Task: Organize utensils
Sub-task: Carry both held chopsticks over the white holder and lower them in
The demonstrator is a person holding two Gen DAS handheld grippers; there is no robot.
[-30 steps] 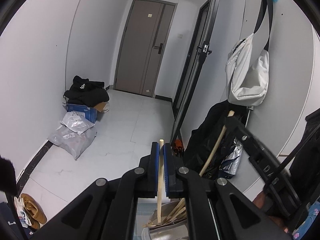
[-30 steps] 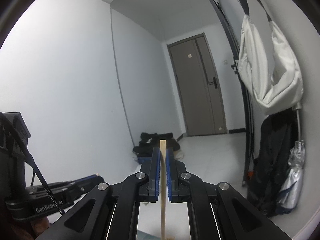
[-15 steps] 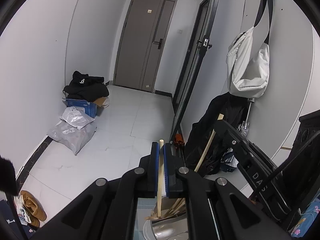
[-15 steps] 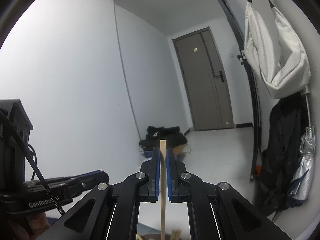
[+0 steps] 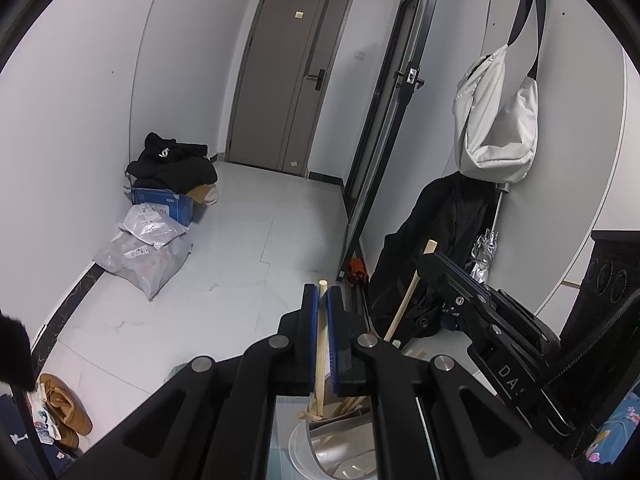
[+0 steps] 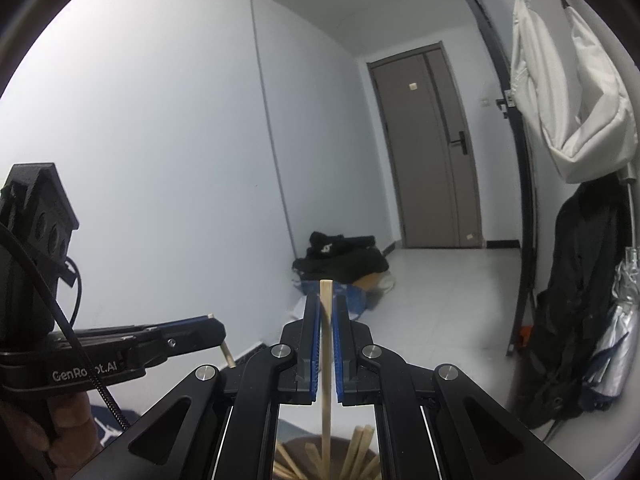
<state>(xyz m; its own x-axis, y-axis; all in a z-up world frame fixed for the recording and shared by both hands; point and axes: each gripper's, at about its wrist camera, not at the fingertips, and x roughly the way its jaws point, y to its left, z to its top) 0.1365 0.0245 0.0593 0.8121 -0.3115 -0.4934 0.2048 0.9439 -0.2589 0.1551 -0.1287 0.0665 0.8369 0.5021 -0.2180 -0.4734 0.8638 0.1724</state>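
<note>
My left gripper [image 5: 322,294] is shut on a pale wooden chopstick [image 5: 320,344] that stands upright, its lower end in a shiny metal container [image 5: 332,444] holding several more sticks. My right gripper [image 6: 326,304] is shut on another wooden chopstick [image 6: 326,360], also upright, above a dark round holder [image 6: 328,456] with several sticks fanned inside. The right gripper also shows in the left wrist view [image 5: 430,258] at the right with its stick [image 5: 404,304] slanting down. The left gripper shows in the right wrist view [image 6: 214,322] at the left.
A grey door [image 5: 288,96] stands at the far end of a tiled hallway. A black clothes pile on a blue box [image 5: 168,196] and plastic bags [image 5: 140,256] lie by the left wall. A white bag [image 5: 496,120], black coat [image 5: 440,240] and folded umbrella [image 6: 612,344] hang at the right.
Both grippers have tilted downward and lowered, each still holding its chopstick; more of the metal container and the stick holder shows below the fingers. The right gripper sits lower in the left view.
</note>
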